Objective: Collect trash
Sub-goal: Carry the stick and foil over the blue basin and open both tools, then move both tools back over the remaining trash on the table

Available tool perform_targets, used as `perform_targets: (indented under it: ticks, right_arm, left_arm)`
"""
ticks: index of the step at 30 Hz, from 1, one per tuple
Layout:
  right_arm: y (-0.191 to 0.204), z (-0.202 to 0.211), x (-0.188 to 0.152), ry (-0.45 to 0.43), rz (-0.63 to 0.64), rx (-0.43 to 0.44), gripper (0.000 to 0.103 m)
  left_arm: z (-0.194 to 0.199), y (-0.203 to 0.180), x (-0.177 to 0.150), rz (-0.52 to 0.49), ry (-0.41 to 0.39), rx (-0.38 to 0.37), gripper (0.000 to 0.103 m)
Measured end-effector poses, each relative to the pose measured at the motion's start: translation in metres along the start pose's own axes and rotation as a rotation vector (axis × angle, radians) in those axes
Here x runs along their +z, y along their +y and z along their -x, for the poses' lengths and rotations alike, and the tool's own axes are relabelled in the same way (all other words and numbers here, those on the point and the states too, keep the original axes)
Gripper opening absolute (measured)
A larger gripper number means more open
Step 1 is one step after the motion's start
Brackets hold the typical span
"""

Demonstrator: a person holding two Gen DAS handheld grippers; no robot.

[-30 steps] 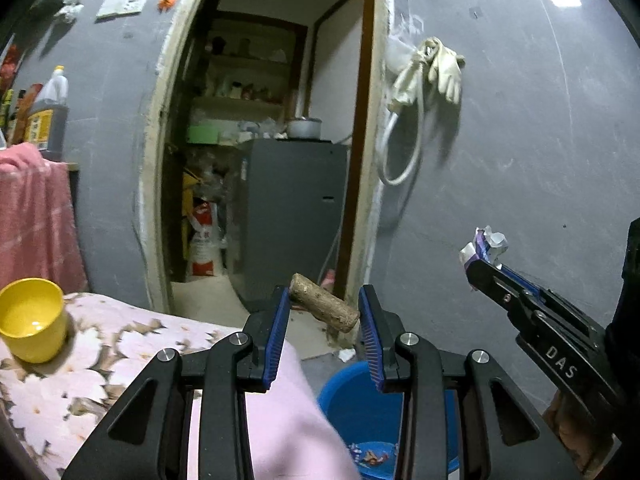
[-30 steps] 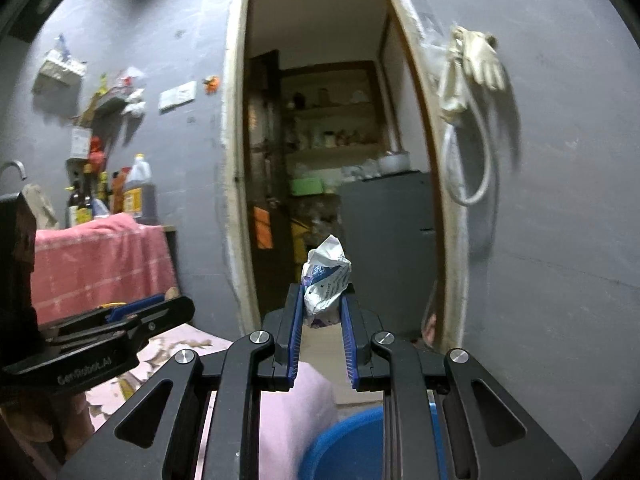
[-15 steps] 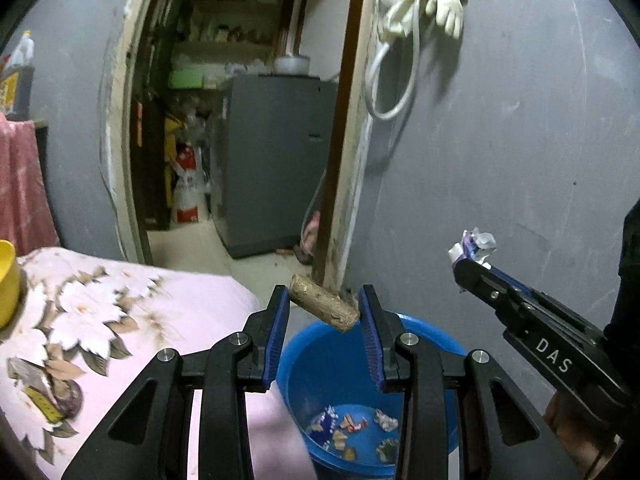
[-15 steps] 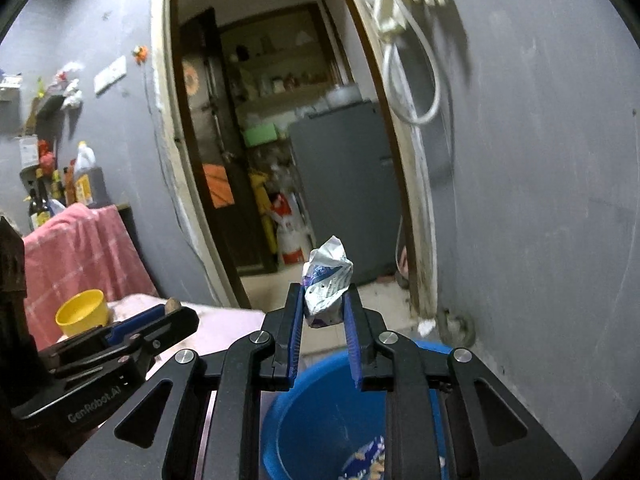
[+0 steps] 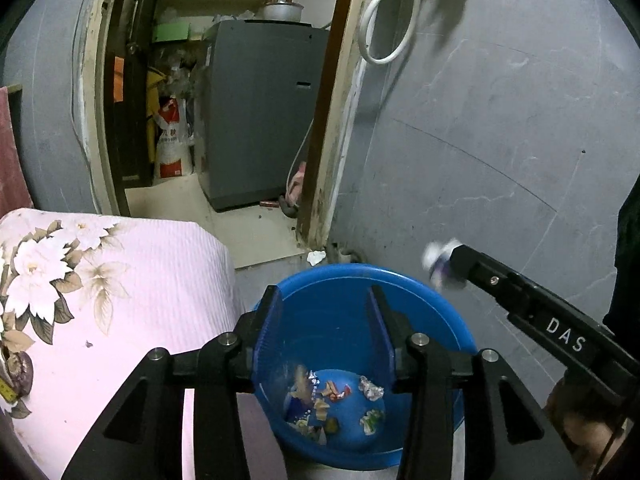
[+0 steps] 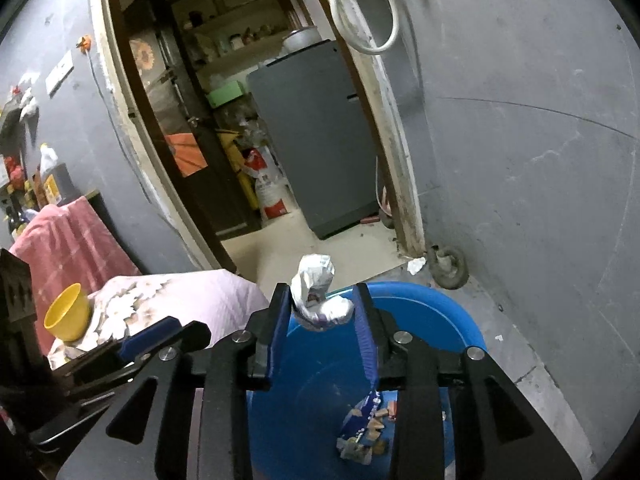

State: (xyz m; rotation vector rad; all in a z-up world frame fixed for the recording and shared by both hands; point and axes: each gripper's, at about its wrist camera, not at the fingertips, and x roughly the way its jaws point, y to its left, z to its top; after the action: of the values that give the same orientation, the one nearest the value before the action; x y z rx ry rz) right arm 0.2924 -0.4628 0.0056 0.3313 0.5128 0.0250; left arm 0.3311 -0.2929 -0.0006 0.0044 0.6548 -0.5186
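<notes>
Both grippers hang over a round blue plastic basin (image 5: 420, 292) on the floor at the lower centre of both views, and the collecting looks well under way: several crumpled wrappers (image 5: 332, 400) (coloured scraps, too small to identify) already lie on its smooth bottom. The left gripper (image 5: 326, 320) has its blue-padded jaws opening, with nothing between them, only the basin's inside showing through the gap. The right gripper (image 6: 320, 320) has its jaws opening too, and a crumpled silvery-white foil wrapper (image 6: 318, 300) sits between them above the basin's near rim, creased and shiny, seemingly about to drop. Its pads appear barely in contact with it. At the left of both views, a desk covered by a pink ribbed cloth with printed flowers (image 5: 120, 280) carries a smooth yellow plastic cup (image 6: 68, 314) and some half-seen scraps at its left edge, possibly trash yet to gather.
</notes>
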Motion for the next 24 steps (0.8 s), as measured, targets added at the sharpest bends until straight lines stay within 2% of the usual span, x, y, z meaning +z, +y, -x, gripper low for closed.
perform_targets:
  ticks: [13,24]
  right_arm:
    - [0.004,0.002,0.004,-0.021,0.023,0.001,0.031]
    - [0.031,0.007,0.007,-0.074,0.07,0.029,0.031]
  left_arm:
    - [0.011,0.011,0.006,0.028,-0.019,0.023,0.039]
    - [0.045,0.035,0.015,0.045,-0.078,0.069,0.039]
